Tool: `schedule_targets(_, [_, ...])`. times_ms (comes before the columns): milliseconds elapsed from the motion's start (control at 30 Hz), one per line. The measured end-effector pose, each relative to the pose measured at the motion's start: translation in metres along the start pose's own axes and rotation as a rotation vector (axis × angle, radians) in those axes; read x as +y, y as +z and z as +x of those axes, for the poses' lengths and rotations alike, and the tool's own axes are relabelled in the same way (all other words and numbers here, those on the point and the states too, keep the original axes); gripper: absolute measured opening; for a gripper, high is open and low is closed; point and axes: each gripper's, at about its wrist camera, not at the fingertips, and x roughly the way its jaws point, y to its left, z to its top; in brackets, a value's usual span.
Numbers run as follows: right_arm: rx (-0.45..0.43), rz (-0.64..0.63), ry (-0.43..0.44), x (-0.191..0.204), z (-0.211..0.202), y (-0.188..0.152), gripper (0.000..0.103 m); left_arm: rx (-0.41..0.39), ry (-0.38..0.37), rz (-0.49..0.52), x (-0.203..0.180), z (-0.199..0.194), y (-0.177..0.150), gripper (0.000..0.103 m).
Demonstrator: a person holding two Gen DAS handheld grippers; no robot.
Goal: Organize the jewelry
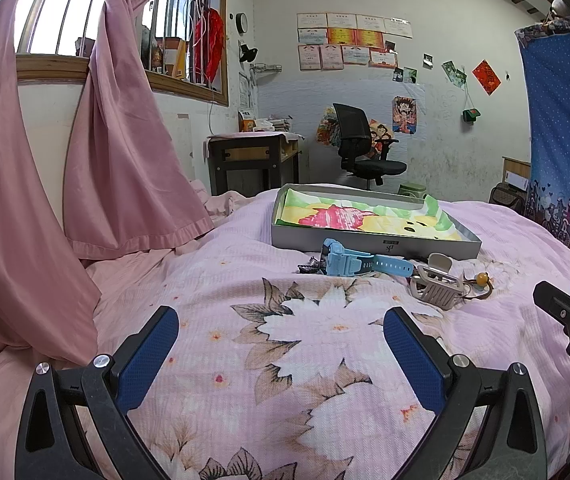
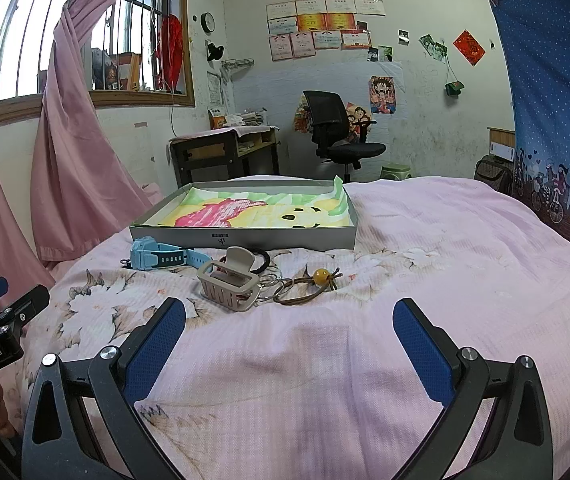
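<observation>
At frame centre on the bed, the watch, hair clip and bead cord lie before the empty box; both grippers gape open, holding nothing. Soft quilt could swallow that thin cord.

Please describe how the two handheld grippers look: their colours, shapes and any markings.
Both the left gripper and the right gripper share one design: black angular frames with silver round screws, and two fingers faced with textured blue pads. The left gripper's body reads "GenRobot.AI" in white.

Blue watch, beige claw clip, beaded cord beside grey box
</observation>
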Motion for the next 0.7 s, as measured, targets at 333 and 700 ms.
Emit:
schedule_targets(333, [0.002,0.001,0.001,0.0000,0.0001,0.0000,0.102,0.000,0.001,0.000,0.0000,0.0000,0.0000,0.103])
schedule_targets(700, [0.008,0.003,-0.001,0.0000,0.0026,-0.0021,0.102,-0.003,0.001,0.002,0.0000,0.0000,0.0000,0.103])
